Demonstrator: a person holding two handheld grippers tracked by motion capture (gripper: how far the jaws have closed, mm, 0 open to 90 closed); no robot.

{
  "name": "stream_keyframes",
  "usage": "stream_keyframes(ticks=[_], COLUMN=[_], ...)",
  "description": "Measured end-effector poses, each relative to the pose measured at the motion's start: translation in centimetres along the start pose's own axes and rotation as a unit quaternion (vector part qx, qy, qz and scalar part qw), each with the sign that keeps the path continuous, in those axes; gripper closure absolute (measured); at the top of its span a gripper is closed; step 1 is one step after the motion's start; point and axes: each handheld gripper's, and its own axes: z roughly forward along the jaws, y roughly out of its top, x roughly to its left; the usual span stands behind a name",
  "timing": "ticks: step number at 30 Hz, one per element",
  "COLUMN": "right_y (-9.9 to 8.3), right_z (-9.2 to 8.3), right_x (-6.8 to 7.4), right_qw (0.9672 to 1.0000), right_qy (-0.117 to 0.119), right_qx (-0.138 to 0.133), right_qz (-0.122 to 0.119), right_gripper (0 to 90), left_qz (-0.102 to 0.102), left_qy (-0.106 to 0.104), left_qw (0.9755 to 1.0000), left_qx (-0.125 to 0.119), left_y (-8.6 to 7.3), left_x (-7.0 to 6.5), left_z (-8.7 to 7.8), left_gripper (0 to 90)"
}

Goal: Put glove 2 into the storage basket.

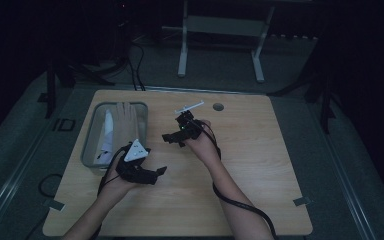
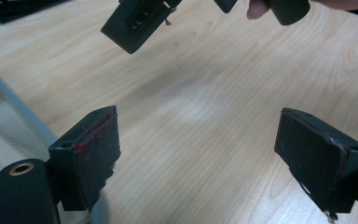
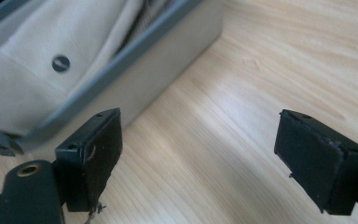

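Two black jaws stand wide apart and empty at the bottom of each gripper view. The pale garment (image 3: pixel 37 70), probably a shirt, lies in the grey bin (image 1: pixel 91 131) at upper left. Both the left gripper (image 1: pixel 156 174) and right gripper (image 1: pixel 169 137) should approach over the rim, pinching cloth only.

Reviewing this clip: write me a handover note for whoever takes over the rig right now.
Left gripper: jaws open, nothing between them, held over the wooden table just right of the grey bin.
Right gripper: jaws open, empty, pointing toward the bin.
Things: a light-coloured garment with a dark button lies folded inside the bin.
Done: nothing is gripped yet; the garment looks untouched in the bin.
Left: probably reach into the bin and take hold of the garment with the jaws.
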Motion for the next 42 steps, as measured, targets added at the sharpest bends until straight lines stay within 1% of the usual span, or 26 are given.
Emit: stream_keyframes(ticks=[4, 8, 12, 14, 16, 21, 23, 27, 29, 31, 33, 35, 37, 42], right_y=[-1.1, -2.3, -3.6, -4.3, -4.8, -6.2, -6.7, -7.6, -8.1, -8.7, -9.2, -9.6, -10.0, -10.5], right_z=[-0.4, -0.5, -0.6, -0.7, -0.8, -0.9, -0.9, -1.0, -1.1, -1.1, -1.1, -1.1, -1.1, -1.4], right_x=[-0.6, -1.0, -1.8, -2.1, -2.4, -3.2, -3.4, -3.7, -4.0, -4.2, -4.3, -4.6, -4.8, -5.0], right_qw=[0.9999, 0.9999, 0.9997, 0.9996, 0.9997, 0.9995, 0.9994, 0.9994, 0.9993, 0.9993, 0.9992, 0.9990, 0.9989, 0.9992], right_qy=[0.001, 0.000, -0.003, -0.004, -0.005, -0.011, -0.009, -0.016, -0.019, -0.016, -0.021, -0.019, -0.020, -0.021], right_qx=[-0.004, -0.001, 0.002, 0.001, 0.002, 0.007, 0.008, 0.012, 0.013, 0.013, 0.018, 0.022, 0.024, 0.016], right_qz=[0.009, 0.014, 0.022, 0.026, 0.025, 0.031, 0.033, 0.027, 0.029, 0.030, 0.030, 0.033, 0.034, 0.031], right_gripper=[15.2, 15.2, 15.1, 15.2, 15.2, 15.2, 15.2, 15.2, 15.2, 15.2, 15.2, 15.2, 15.3, 16.2], left_qz=[0.002, 0.009, 0.008, 0.012, 0.010, 0.013, 0.018, 0.024, 0.020, 0.024, 0.021, 0.022, 0.020, 0.018], left_qy=[-0.012, -0.021, -0.029, -0.033, -0.036, -0.053, -0.058, -0.064, -0.068, -0.069, -0.072, -0.076, -0.080, -0.083], left_qw=[0.9999, 0.9997, 0.9994, 0.9993, 0.9991, 0.9980, 0.9976, 0.9970, 0.9968, 0.9966, 0.9963, 0.9957, 0.9955, 0.9953], left_qx=[0.005, 0.009, 0.013, 0.015, 0.020, 0.032, 0.033, 0.036, 0.037, 0.038, 0.041, 0.047, 0.046, 0.045], left_y=[0.0, -0.1, -0.3, -0.5, -0.6, -1.1, -1.3, -1.4, -1.4, -1.5, -1.6, -1.7, -1.7, -1.7], left_x=[-0.5, -1.1, -1.5, -1.7, -1.9, -2.3, -2.5, -2.8, -2.8, -2.9, -3.0, -3.0, -3.1, -3.0], left_z=[0.8, 1.5, 2.3, 2.6, 3.0, 4.0, 4.4, 4.8, 4.9, 5.1, 5.3, 5.5, 5.6, 5.7], left_gripper=[14.4, 14.4, 14.4, 14.4, 14.4, 14.4, 14.4, 14.4, 14.4, 14.4, 14.4, 14.4, 14.4, 14.4])
